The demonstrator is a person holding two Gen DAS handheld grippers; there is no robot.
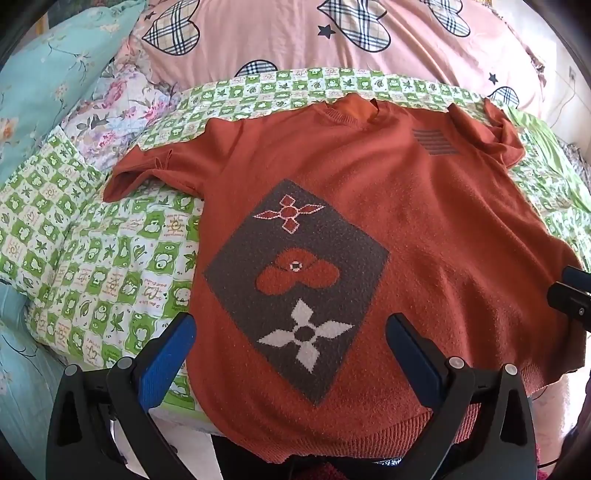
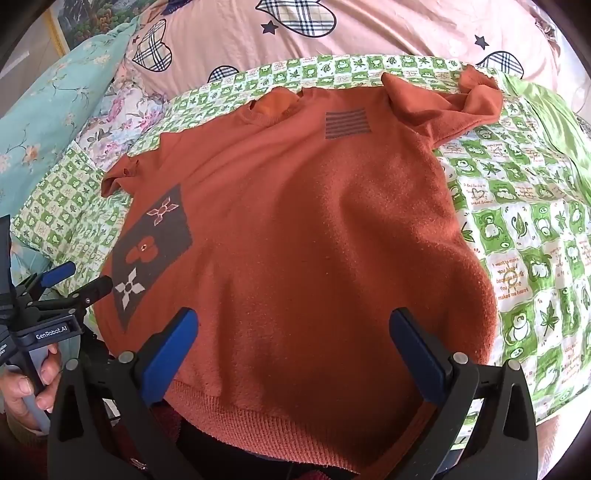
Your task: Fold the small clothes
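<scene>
Both grippers wide open, holding nothing. Left gripper [image 1: 291,354] and right gripper [image 2: 293,350] hover side by side over the near end of the orange sweater [image 1: 406,229], blue fingers [image 1: 168,358] apart with cloth showing between them, not pinched.

Sweater lies flat, front up, on the green checked quilt [image 1: 92,266]. Long axis runs straight away from both tools: ribbed hem [image 2: 229,406] nearest, just under and behind the fingertips; collar [image 1: 354,107] farthest, toward the pink heart-print bedding [image 1: 258,33].

Near to far from the left gripper: hem, then the grey diamond patch [image 1: 295,280] directly ahead (white flower between the fingers), then the left sleeve [image 1: 147,173] out ahead-left, bunched. From the right gripper: hem, plain orange body ahead, grey stripe patch [image 2: 347,123] farther on, then the right sleeve [image 2: 461,99] far ahead-right, crumpled back on itself.

Key relation: each sleeve sits on its own gripper's side and at the far end, so each tool is the nearer one for its own sleeve (no crossing needed). My read: nothing folded yet. Likely first fold is sleeves and sides inward, which means reaching forward past the body. If instead hem-to-collar, both tools are already at the hem and only need to drop and close.

Risk: right sleeve is rucked up, may need flattening first.
</scene>
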